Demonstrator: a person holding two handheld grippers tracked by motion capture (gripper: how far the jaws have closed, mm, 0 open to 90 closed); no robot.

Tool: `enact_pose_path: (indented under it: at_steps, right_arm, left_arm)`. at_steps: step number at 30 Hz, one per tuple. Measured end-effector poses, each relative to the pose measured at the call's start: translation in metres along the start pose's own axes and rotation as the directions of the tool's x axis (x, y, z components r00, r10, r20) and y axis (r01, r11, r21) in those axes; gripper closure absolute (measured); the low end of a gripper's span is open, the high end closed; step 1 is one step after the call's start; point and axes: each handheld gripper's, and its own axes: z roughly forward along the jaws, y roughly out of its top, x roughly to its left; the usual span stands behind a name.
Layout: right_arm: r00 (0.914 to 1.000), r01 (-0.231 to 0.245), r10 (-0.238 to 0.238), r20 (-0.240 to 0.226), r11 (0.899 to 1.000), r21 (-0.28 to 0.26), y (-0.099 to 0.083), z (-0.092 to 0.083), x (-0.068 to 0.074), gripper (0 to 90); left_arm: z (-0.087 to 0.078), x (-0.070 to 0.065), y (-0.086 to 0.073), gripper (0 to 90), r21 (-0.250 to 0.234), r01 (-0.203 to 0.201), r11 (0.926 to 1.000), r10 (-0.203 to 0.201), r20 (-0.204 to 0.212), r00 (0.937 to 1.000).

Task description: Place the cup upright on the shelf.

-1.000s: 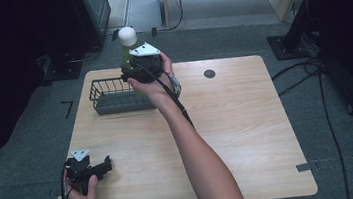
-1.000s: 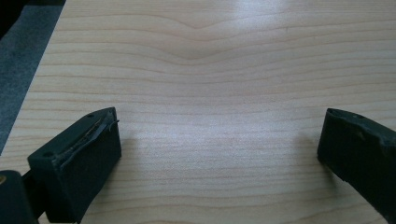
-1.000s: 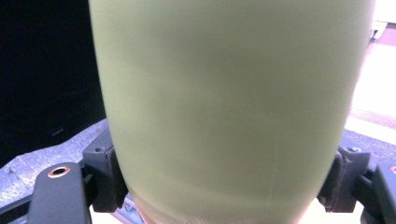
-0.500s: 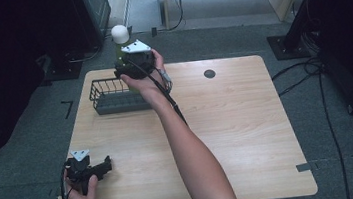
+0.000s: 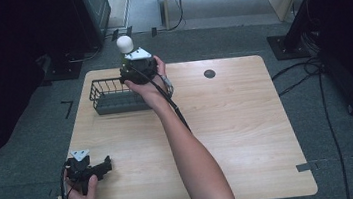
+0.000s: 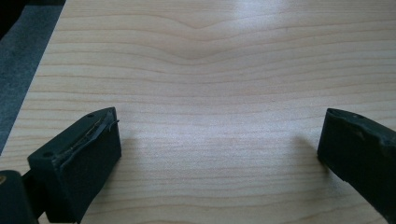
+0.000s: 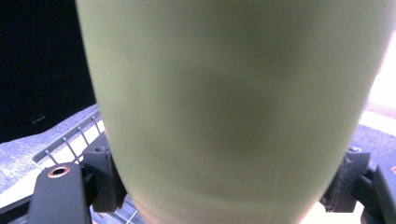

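- Right gripper (image 5: 133,64), upper centre-left of the high view: jaws clamped on a pale yellow-green object (image 7: 233,107); in the right gripper view that object stands between the two black jaws, one jaw against each flank, blurred from closeness (its kind cannot be told)
- High view: a white rounded top (image 5: 124,44) sticks up past the gripper's grey three-cornered plate, over the table's far edge; whether it belongs to the held object cannot be told for certain
- Wire basket (image 5: 114,96), dark, sits on the table (image 5: 247,121) in the upper left of the tabletop; the right gripper is held above its right end; basket wires show at the lower left of the right gripper view, below and behind the held object
- Right hand (image 5: 148,85): wrapped round the gripper body from below; forearm runs on a long diagonal from the bottom centre of the frame up to the upper left, extended well across the table; black cable trails alongside the forearm
- Left gripper (image 5: 102,167), lower left of the high view near the table's front-left corner; jaws apart with nothing between them; left gripper view shows bare wood grain between the two black jaws
- Left hand (image 5: 82,191): grips the tool from below, resting low on the table; well apart from the basket and the right gripper
- Small dark round disc (image 5: 209,73) in the tabletop, upper centre, right of the right hand
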Motion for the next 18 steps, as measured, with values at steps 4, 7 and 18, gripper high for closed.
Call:
enact_pose_path:
  at_steps: [4,7,18]
  right_arm:
    - [1.0000,-0.007,0.007,-0.006,1.000,0.020,-0.007,0.003,-0.003,20.6]
    - [1.0000,0.002,-0.002,-0.001,0.999,0.032,-0.011,0.004,-0.004,20.6]
    - [0.9989,-0.039,0.039,-0.024,0.999,0.021,-0.012,0.007,-0.008,19.5]
  left_arm:
    - [0.000,0.000,0.000,0.0,-0.001,0.001,1.0000,-0.001,0.000,1.0000]
    - [0.000,0.000,0.000,0.1,0.002,-0.002,1.0000,0.002,0.001,1.0000]
    - [0.000,0.000,0.000,0.0,0.001,-0.002,1.0000,0.002,0.000,1.0000]
